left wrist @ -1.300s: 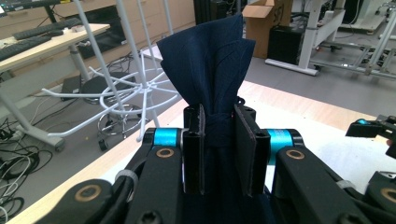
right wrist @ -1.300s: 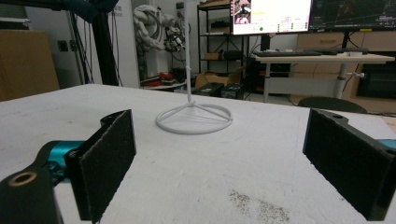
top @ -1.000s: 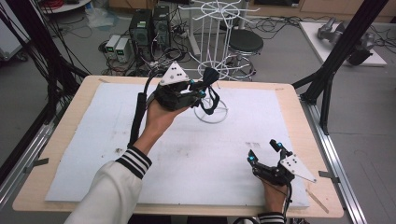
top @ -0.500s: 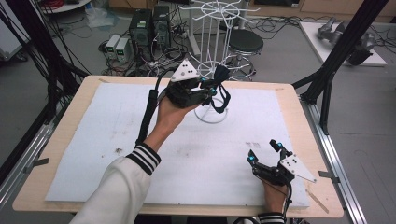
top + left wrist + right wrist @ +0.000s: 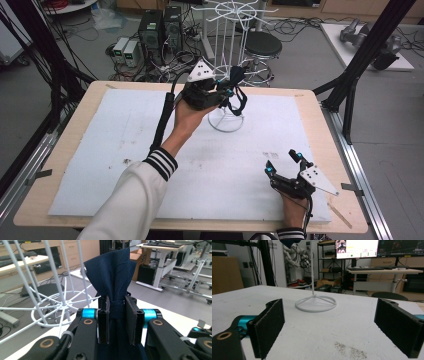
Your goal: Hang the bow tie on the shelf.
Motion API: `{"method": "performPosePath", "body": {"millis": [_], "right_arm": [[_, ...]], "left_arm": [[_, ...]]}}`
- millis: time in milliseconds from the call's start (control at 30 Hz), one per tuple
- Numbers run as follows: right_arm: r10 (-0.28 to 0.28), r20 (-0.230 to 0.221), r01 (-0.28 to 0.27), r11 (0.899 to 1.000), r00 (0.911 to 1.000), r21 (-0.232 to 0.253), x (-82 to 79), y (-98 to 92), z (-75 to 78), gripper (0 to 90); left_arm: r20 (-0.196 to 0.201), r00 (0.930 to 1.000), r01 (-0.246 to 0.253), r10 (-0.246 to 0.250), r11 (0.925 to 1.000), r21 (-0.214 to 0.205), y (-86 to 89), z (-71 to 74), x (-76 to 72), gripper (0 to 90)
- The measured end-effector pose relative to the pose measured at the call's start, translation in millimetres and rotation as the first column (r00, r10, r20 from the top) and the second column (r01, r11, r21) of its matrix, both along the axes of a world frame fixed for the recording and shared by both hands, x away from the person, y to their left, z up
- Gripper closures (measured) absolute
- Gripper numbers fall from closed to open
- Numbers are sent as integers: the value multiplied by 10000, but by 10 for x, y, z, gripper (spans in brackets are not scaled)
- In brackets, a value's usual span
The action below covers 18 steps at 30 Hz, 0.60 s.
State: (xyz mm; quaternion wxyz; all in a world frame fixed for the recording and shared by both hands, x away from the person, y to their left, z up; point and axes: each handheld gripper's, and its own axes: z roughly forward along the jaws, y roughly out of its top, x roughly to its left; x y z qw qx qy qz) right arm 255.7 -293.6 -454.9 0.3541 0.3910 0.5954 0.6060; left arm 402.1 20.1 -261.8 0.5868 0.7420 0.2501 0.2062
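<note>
1. The left gripper (image 5: 226, 92), clamped on a bunched dark blue cloth (image 5: 113, 277), has been carried toward the white wire rack (image 5: 227, 60) and slightly down since a second ago, so hanging is judged close
2. The cloth is held between the jaws, its top fanned above them
3. Rack spokes (image 5: 57, 306) are seen just left of the jaws and could snag
4. The right gripper (image 5: 285, 162) is rested on the white mat (image 5: 100, 150), jaws wide apart, nothing held
</note>
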Motion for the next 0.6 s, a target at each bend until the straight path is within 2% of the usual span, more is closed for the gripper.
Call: {"method": "performPosePath", "body": {"millis": [33,167,333,500,600], "right_arm": [[-2,3,2,10000,10000,-19,0,-1,0,86],[-1,0,1,10000,10000,-7,0,1,0,86],[-8,27,8,10000,10000,-33,2,2,-1,86],[-11,5,11,10000,10000,-46,4,1,1,86],[2,3,-2,10000,10000,-29,4,1,0,86]], "left_arm": [[-11,10000,-35,35,10000,-45,-1,-4,8,741],[170,9997,-182,178,9995,249,6,-10,39,741],[273,9986,-460,449,9981,400,15,-14,61,740],[89,9970,-768,765,9963,396,10,-12,95,740],[167,9959,-897,888,9942,586,5,-17,97,739]]}}
